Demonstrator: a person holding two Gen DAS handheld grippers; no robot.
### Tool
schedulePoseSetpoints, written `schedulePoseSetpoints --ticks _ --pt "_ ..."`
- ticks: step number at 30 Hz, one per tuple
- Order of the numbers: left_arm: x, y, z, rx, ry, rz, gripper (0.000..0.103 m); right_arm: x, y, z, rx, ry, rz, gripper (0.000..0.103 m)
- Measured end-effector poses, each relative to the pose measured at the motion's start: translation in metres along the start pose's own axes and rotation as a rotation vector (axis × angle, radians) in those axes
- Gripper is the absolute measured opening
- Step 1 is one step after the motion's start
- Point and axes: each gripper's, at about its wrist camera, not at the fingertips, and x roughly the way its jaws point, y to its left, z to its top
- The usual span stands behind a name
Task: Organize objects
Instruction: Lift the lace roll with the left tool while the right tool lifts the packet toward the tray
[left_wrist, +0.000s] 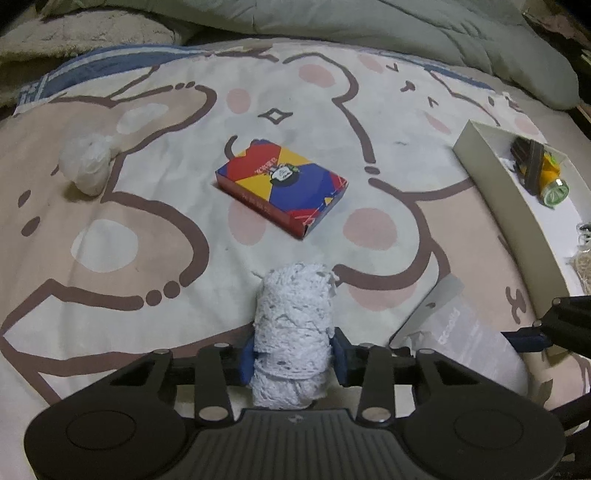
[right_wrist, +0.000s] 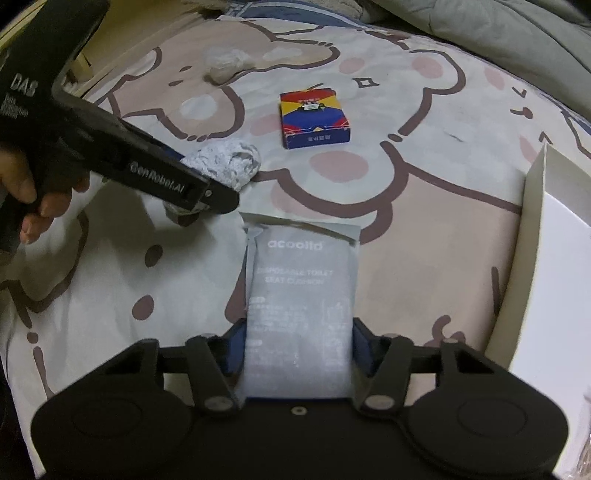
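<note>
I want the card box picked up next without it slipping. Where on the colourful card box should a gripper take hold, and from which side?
The card box lies flat on the bedsheet, clear of everything else. Best come from above and close the fingers across its two long edges, near the middle: that is its narrower span, the sides are flat and parallel, and nothing crowds them.

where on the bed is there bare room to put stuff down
Most open: the sheet left of the card box, below the plastic wad. Also free is the strip between the card box and the white tray. Crowded: the near edge, where the left gripper holds the lace roll beside the grey packet in the right gripper.
</note>
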Motion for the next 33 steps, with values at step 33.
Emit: schedulePoseSetpoints --ticks 33 --pt "-0.110 -0.055 0.024 -0.111 -0.334 -0.080 0.040 -0.131 -0.062 0.020 0.117 -0.417 -0.227 0.057"
